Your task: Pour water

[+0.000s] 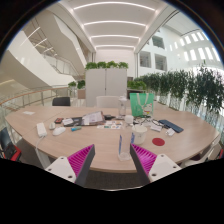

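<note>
A clear bottle (124, 143) stands between the open gripper's (112, 160) fingers.

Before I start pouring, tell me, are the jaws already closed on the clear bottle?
No, the clear bottle stands on the table between the open jaws of the gripper, with a gap at each side.

Gripper (112, 160) fingers stand apart; a clear bottle (124, 143) stands just ahead in the gap, slightly toward the right finger, with room at the left side. Bare wooden table (60, 148) lies ahead of the left finger. Beyond: clutter across the table's middle, papers (93, 118) and small items too small to tell. A green container (139, 103) stands upright beyond the bottle. A dark flat object (171, 126) lies off to the right. Above the tabletop the space is open.
</note>
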Demonstrator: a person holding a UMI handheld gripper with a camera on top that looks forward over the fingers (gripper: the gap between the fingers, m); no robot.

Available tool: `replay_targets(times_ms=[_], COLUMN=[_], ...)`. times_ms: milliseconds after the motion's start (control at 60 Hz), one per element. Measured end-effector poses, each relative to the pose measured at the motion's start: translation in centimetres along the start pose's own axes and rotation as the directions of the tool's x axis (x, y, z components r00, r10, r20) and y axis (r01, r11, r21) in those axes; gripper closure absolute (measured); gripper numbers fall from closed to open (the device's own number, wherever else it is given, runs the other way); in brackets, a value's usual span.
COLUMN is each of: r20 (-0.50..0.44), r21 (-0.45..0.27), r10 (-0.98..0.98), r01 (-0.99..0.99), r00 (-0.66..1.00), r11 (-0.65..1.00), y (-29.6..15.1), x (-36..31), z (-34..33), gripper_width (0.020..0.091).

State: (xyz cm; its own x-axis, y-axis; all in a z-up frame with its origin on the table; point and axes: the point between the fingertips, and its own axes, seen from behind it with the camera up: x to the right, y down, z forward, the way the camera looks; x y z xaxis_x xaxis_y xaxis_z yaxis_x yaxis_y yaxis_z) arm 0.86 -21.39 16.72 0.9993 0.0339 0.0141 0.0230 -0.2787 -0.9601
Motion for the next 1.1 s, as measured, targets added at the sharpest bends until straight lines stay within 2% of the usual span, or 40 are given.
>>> replay_targets(times_ms=[100, 333, 367, 400, 517, 583, 650, 717, 767, 800, 817, 833, 850, 917, 983, 1000, 1033, 1050, 1067, 1100], r20=[-0.016, -0.034, -0.025, -0.016, -0.009, 0.009, 0.053, 0.111, 0.165, 0.184, 0.189, 0.191, 0.194, 0.209, 0.189, 0.147, 0.128, 0.117, 0.106, 0.091], r21=[0.004, 0.011, -0.003, -0.043, -0.054, -0.101, -0.153, -0.190, -0.225, -0.263, -0.279, -0.294, -0.308, -0.375, -0.439, -0.426, -0.457, -0.469, -0.479, -0.499], r10=[0.011, -0.004, -0.010, -0.010, 0.020, 0.040, 0.134, 0.305, 0.496, 0.625, 0.681, 0.732, 0.777, 0.905, 0.976, 0.988, 0.986, 0.977, 0.963, 0.925], r01=[-0.011, 0.004, 0.010, 0.009, -0.021, -0.039, -0.125, -0.281, -0.457, -0.575, -0.626, -0.674, -0.715, -0.824, -0.880, -0.898, -0.889, -0.877, -0.862, -0.820], r00=[1.000, 0.999, 1.000, 1.000, 1.000, 0.999, 0.990, 0.946, 0.853, 0.759, 0.708, 0.654, 0.599, 0.371, 0.107, 0.046, -0.105, -0.178, -0.246, -0.370], r11=[1.000, 1.000, 1.000, 0.999, 0.998, 0.994, 0.980, 0.941, 0.861, 0.775, 0.728, 0.678, 0.628, 0.425, 0.182, 0.105, -0.035, -0.104, -0.168, -0.279], y=[2.3, 4.0, 4.5, 5.5, 5.2, 5.3, 5.1, 3.4, 1.9, 0.0, -0.7, -1.5, -2.2, -4.2, -6.6, -7.9, -8.5, -8.8, -9.1, -9.4], x=[3.8, 6.6, 6.4, 6.4, 6.1, 5.0, 4.1, 1.9, 0.8, -0.4, -0.6, -0.7, -0.8, -0.7, -0.8, -2.0, -1.6, -1.4, -1.1, -0.4], z=[6.8, 19.5, 20.7, 21.6, 23.4, 24.3, 24.4, 24.7, 25.2, 25.1, 25.2, 25.4, 25.7, 26.4, 26.6, 27.3, 27.5, 27.6, 27.7, 27.8], gripper_width=[0.0329, 0.0332, 0.0417, 0.0611, 0.0666, 0.0685, 0.0719, 0.0701, 0.0702, 0.0744, 0.0721, 0.0742, 0.0721, 0.0721, 0.0722, 0.0723, 0.0723, 0.0745, 0.0723, 0.0724])
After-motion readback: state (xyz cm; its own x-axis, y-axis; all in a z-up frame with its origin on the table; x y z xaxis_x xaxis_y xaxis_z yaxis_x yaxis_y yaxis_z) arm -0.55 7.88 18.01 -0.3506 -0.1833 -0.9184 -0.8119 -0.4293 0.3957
